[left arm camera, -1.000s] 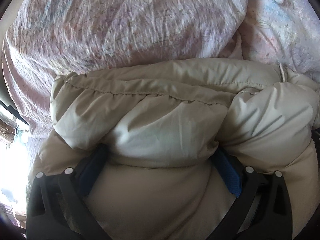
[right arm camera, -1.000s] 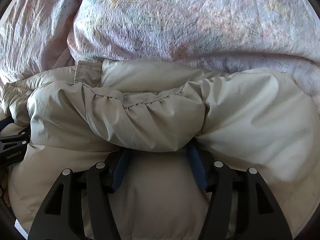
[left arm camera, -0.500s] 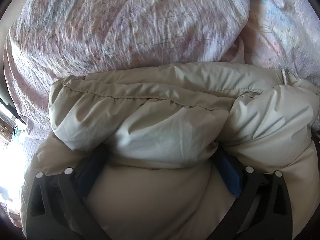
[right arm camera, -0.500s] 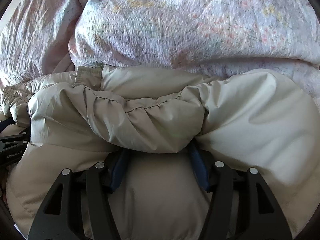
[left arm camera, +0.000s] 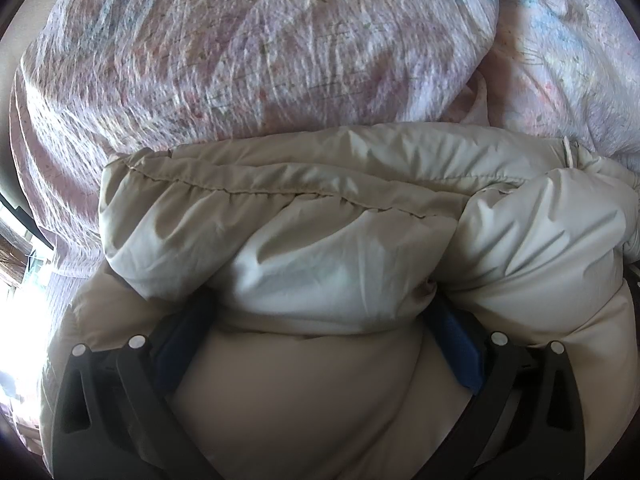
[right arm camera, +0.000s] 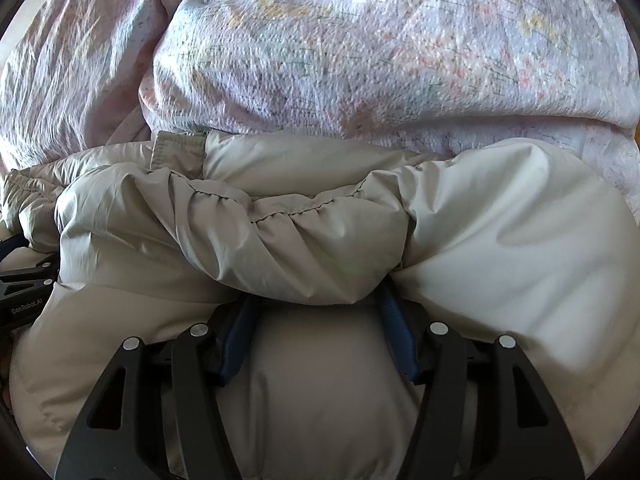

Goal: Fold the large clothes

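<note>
- Puffy beige quilted down jacket point(left arm camera: 320, 264) bunched lengthwise across both grippers, rolled edge just ahead, floral bedspread point(left arm camera: 256, 48) beyond.
- Left gripper point(left arm camera: 320, 336) and right gripper point(right arm camera: 316, 320): jaws wide, padding bulging between; real grip impossible to tell.

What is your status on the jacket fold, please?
Left gripper and right gripper each clamped on a thick bunch of the beige puffer jacket. Jacket bulky, rolled fold in front. Floral duvet piled right behind it.
</note>
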{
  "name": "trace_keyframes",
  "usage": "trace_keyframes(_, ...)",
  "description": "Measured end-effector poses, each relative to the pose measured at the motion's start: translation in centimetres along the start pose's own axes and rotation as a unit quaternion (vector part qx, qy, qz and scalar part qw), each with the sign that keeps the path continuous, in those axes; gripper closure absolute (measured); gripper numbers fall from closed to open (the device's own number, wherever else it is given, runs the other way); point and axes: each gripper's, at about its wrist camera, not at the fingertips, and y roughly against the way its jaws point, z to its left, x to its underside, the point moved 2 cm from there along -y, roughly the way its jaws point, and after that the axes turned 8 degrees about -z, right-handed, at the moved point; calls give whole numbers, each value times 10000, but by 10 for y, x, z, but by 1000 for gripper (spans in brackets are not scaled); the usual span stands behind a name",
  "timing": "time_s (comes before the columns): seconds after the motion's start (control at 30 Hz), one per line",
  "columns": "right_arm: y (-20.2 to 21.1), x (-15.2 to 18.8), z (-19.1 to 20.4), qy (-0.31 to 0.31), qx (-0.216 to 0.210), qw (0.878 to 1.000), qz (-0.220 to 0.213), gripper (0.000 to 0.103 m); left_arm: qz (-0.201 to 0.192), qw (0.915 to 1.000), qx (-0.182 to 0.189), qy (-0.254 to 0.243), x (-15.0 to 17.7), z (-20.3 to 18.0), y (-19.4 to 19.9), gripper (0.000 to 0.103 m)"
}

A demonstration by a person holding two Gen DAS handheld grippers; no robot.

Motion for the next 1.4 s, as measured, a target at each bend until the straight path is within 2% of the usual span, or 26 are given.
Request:
trace_keyframes(0.7,1,0,-1,8,27,10000,-11,42,13,10000,-29,-1,5,3,23,2)
trace_keyframes(0.97,14,-15,-4,94,223,9980,580,39,261,9990,-271,-257,-1,8,49,2)
trace_keyframes(1.07,31,-19,-16,6,449,9965,700,37,263,9982,-389,-363,-1,15,67,2)
trace_keyframes(1.17,54,-22,-37,-128,788,9948,627,34,169,9978,-468,-437,-1,27,93,2)
trace_keyframes(1.33,89,-17,-93,-652,1361,9864,655,30,143,9979,-513,-357,1,58,125,2)
trace_keyframes(1.4,97,-10,-119,-975,1440,9818,760,30,170,9968,-693,-372,8,67,132,2)
